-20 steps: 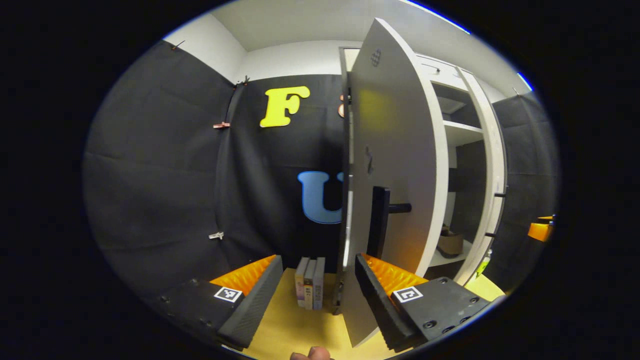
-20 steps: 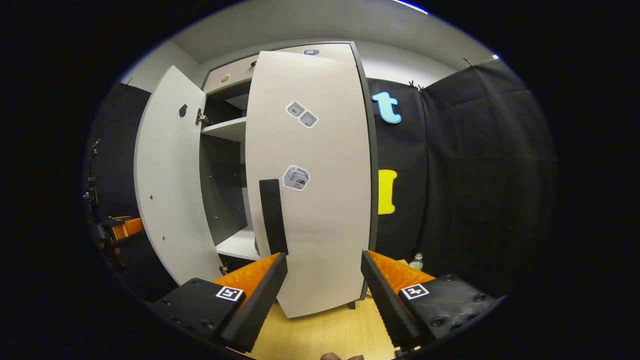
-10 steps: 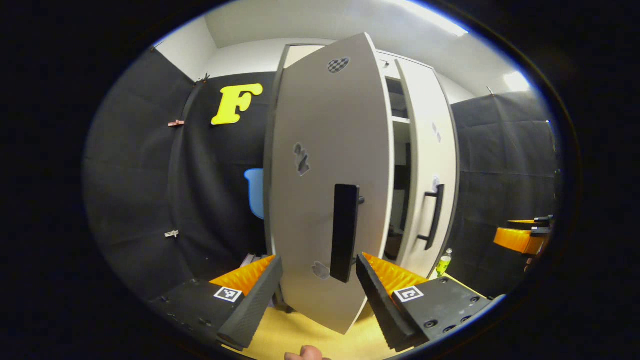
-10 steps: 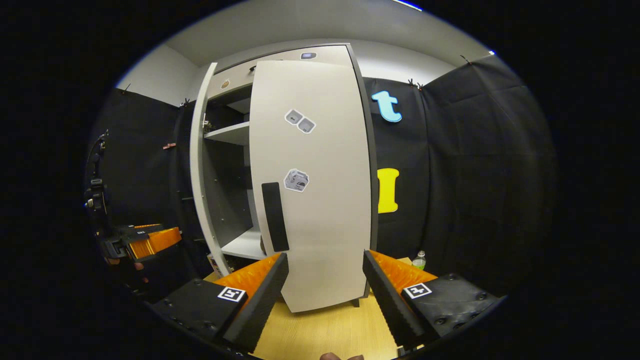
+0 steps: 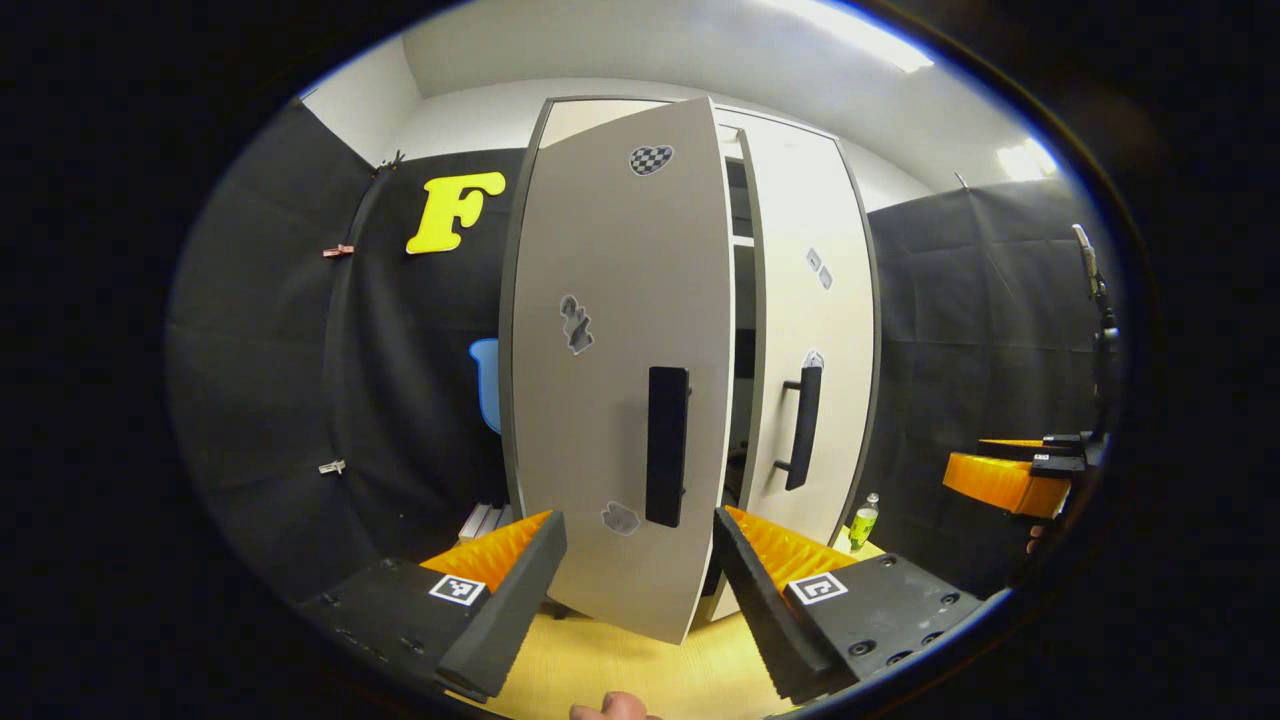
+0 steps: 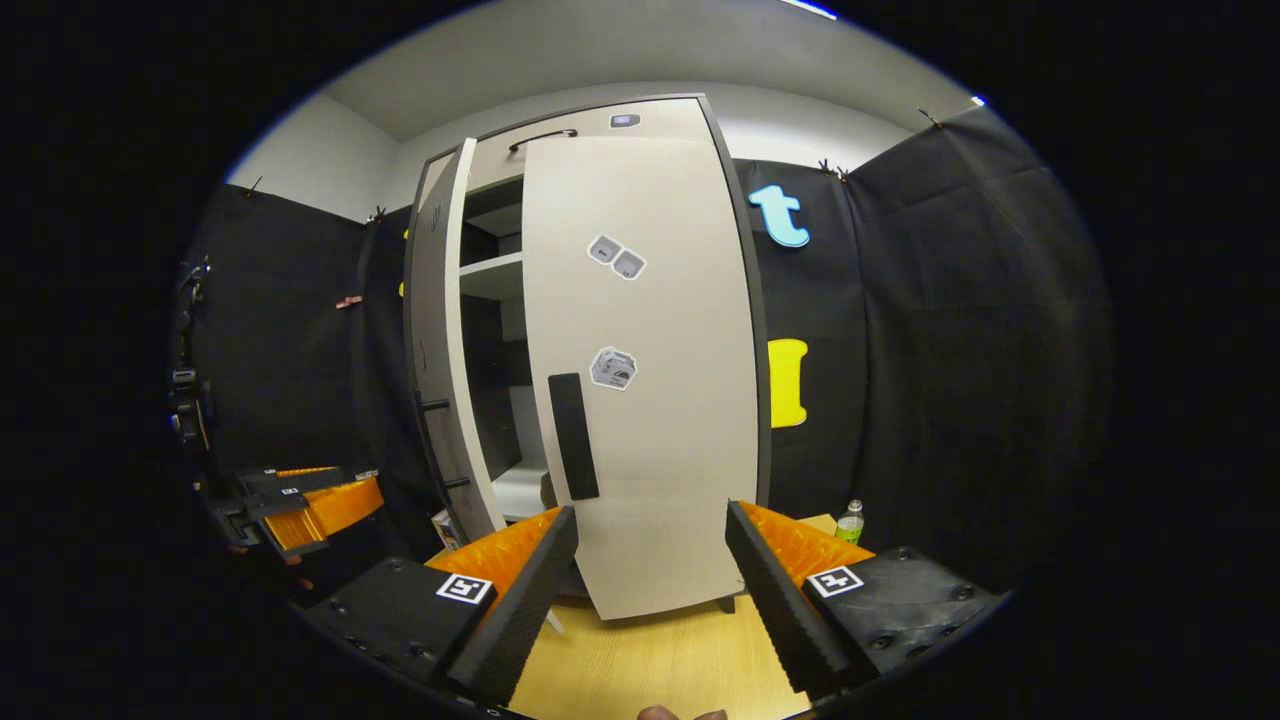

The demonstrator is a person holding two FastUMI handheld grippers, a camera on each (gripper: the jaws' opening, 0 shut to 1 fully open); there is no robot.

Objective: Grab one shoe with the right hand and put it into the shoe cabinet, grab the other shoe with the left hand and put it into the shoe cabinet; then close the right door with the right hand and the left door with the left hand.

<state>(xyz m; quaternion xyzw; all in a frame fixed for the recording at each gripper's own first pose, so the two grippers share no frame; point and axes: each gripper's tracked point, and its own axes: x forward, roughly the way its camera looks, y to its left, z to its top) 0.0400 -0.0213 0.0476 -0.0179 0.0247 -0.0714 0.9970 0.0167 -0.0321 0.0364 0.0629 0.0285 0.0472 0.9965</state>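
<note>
The white shoe cabinet (image 5: 560,115) stands ahead with both doors partly ajar. In the left gripper view the left door (image 5: 610,300) faces me, its black handle (image 5: 667,445) just above my open left gripper (image 5: 635,590), which holds nothing. A narrow dark gap separates it from the right door (image 5: 815,320). In the right gripper view the right door (image 6: 660,330) with its black handle (image 6: 573,437) sits in front of my open, empty right gripper (image 6: 650,590). The left door (image 6: 440,350) shows edge-on there. A small brown bit, perhaps a shoe (image 6: 547,490), lies on the lower shelf.
A small green-labelled bottle (image 5: 865,520) stands on the wooden floor (image 6: 650,660) to the right of the cabinet. Some books (image 5: 480,520) lean by its left side. The other gripper, hand-held, shows at the edges (image 5: 1010,480) (image 6: 300,500). Black cloth walls surround the booth.
The left door has swung from wide open to nearly shut. The right door has also come a little closer to the cabinet. Both grippers stay open.
</note>
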